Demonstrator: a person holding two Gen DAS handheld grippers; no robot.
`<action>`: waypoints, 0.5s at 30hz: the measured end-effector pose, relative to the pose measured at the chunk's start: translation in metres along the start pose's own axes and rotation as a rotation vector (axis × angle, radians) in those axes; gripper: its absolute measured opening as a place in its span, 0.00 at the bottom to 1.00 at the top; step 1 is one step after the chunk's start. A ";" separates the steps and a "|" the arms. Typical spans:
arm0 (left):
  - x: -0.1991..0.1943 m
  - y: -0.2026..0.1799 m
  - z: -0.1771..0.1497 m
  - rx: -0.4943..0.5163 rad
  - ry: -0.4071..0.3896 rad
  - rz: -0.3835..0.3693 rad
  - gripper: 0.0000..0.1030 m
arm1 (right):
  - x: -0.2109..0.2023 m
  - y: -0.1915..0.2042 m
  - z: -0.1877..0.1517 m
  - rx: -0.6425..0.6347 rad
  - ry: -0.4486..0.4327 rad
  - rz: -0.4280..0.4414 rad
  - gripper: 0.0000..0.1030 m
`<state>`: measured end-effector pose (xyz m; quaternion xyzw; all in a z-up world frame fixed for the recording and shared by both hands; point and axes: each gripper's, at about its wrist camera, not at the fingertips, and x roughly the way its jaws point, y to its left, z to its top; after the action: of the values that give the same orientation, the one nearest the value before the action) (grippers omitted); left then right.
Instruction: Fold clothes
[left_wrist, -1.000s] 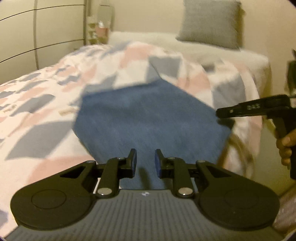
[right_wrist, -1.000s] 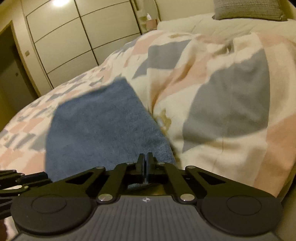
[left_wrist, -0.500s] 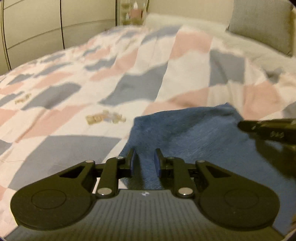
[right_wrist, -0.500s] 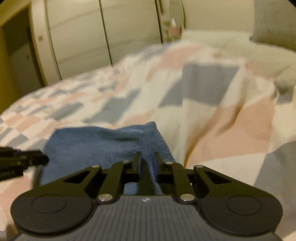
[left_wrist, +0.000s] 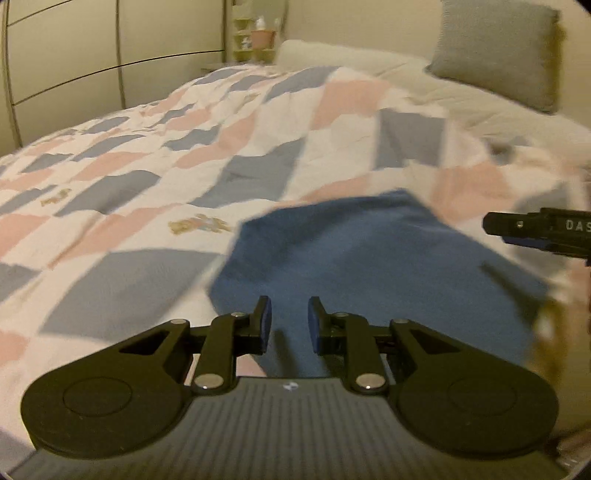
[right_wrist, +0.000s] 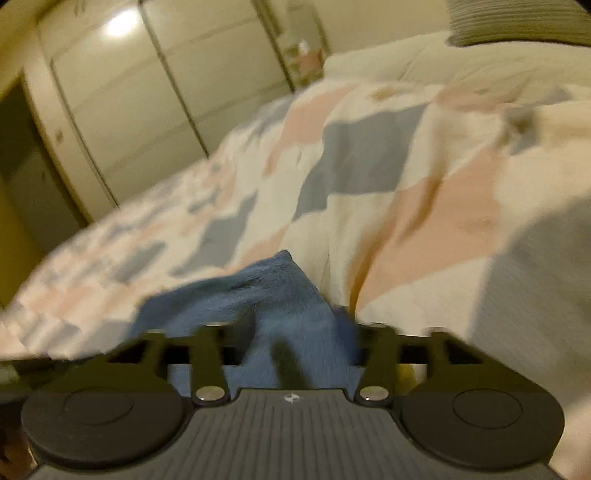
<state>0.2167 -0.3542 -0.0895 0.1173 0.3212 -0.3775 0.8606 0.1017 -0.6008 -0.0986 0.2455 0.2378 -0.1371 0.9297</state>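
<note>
1. We see the quilt covering nearly the whole bed, a soft puffy patchwork of white, pink and grey-blue blocks, rumpled into low ridges. To the left of the cloth it runs wide and uncluttered; on the right it rises in a thick fold just beside the cloth.
2. Behind it stand pale wardrobe doors, smooth and glossy with thin dark seams, catching a ceiling light.
3. At the head lies a pale bare stretch of bedding, with a grey ribbed pillow leaning against the wall.
4. The blue cloth, a fuzzy towel-like fabric, lies flattish on the quilt at the near edge of the bed, its far corner pointed and its left edge angled.
5. Our left gripper hovers over the cloth's near edge, its blue-padded jaws parted by a narrow gap and gripping nothing.
6. Our right gripper, blurred, has just been opening; its jaws stand wide apart, with a raised hump of the cloth between them, free of the pads.
</note>
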 end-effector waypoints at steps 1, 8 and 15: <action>-0.009 -0.007 -0.006 -0.001 0.003 -0.017 0.18 | -0.016 0.000 -0.005 0.010 -0.019 -0.002 0.53; -0.023 -0.051 -0.053 -0.039 0.095 -0.049 0.17 | -0.063 0.003 -0.050 -0.023 0.007 -0.090 0.44; -0.012 -0.060 -0.063 -0.074 0.114 0.031 0.20 | -0.030 -0.009 -0.077 -0.040 0.140 -0.149 0.44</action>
<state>0.1377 -0.3608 -0.1274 0.1117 0.3817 -0.3446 0.8503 0.0444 -0.5640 -0.1462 0.2175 0.3226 -0.1837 0.9027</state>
